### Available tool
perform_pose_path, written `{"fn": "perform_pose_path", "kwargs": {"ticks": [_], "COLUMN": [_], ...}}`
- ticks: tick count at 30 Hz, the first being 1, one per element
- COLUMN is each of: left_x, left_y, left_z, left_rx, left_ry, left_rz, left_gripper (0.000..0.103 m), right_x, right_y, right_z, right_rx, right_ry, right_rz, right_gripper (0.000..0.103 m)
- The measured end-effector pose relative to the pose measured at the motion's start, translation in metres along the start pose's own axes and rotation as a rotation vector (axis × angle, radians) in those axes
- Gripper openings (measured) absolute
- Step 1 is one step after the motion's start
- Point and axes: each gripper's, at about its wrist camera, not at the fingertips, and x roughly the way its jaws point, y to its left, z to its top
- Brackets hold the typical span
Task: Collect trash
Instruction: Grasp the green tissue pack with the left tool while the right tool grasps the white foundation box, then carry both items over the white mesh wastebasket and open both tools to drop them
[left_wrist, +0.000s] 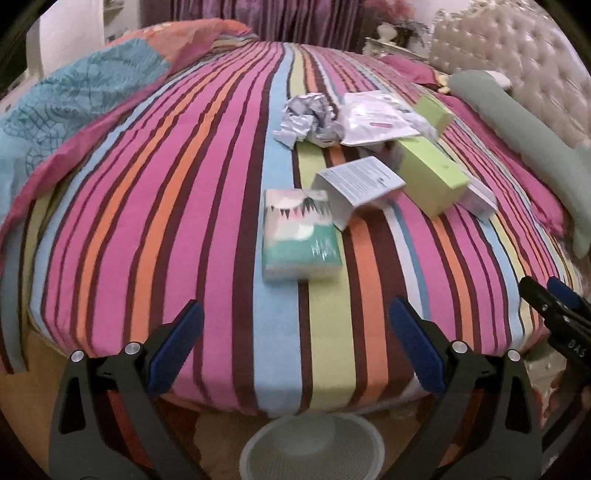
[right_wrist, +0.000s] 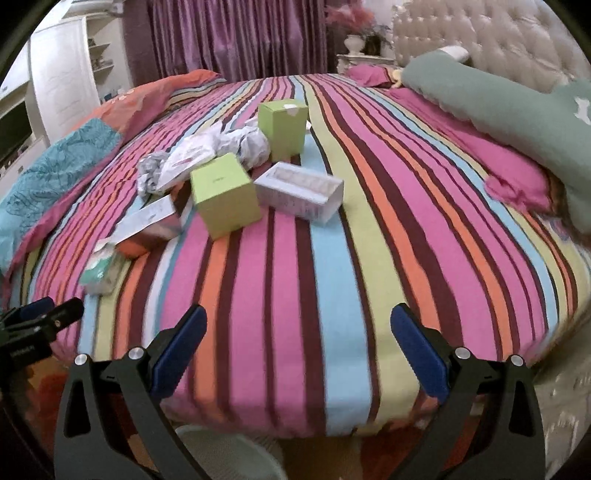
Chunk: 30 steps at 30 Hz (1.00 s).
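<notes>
Bin (left_wrist: 312, 446): sitting below the bed edge, contents hidden
Left gripper (left_wrist: 295, 345): hovering spread, holding nothing
Right gripper (right_wrist: 298, 350): hovering spread, holding nothing
Green box (right_wrist: 225, 195): lying closed beside open white carton (right_wrist: 301, 192)

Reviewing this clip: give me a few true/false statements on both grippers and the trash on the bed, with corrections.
1. The left gripper is open and holds nothing. True.
2. The right gripper grips a green box. False: it is open and empty; the nearer green box lies on the bed.
3. The tissue pack is the item nearest the left gripper. True.
4. The crumpled paper is already in the bin. False: it lies on the bed.
</notes>
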Motion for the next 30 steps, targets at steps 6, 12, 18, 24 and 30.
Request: {"fn": "perform_pose_path", "kwargs": {"ticks": [6, 12, 18, 24, 30], "left_x": [0.024, 0.045, 0.059, 0.065, 0.057], "left_y": [-0.005, -0.011, -0.006, -0.001, 0.002], "left_z": [0.018, 0.027, 0.033, 0.034, 0.035], "left_rx": [-0.034, -0.048, -0.062, -0.051, -0.005], "left_ry": [0.028, 0.045, 0.055, 0.033, -0.01], "left_rz": [0.028, 0.09, 0.147, 0.174, 0.164], "left_gripper": [0.097, 0.097, 0.097, 0.093, 0.05], "right_x": [0.035, 0.074, 0.098, 0.123, 0.119], "right_y": [-0.009, -0.008, 0.0, 0.001, 0.004], "right_z": [0.037, 0.061, 0.074, 0.089, 0.085], "right_rx": [-0.148, -0.274, -0.361, -0.355, -0.286], "right_ry": [-0.015, 0.019, 0.037, 0.115, 0.143], "right_rz": [0.004, 0.037, 0.06, 0.093, 0.112], "right_gripper": [0.095, 0.095, 0.095, 0.093, 0.051]}}
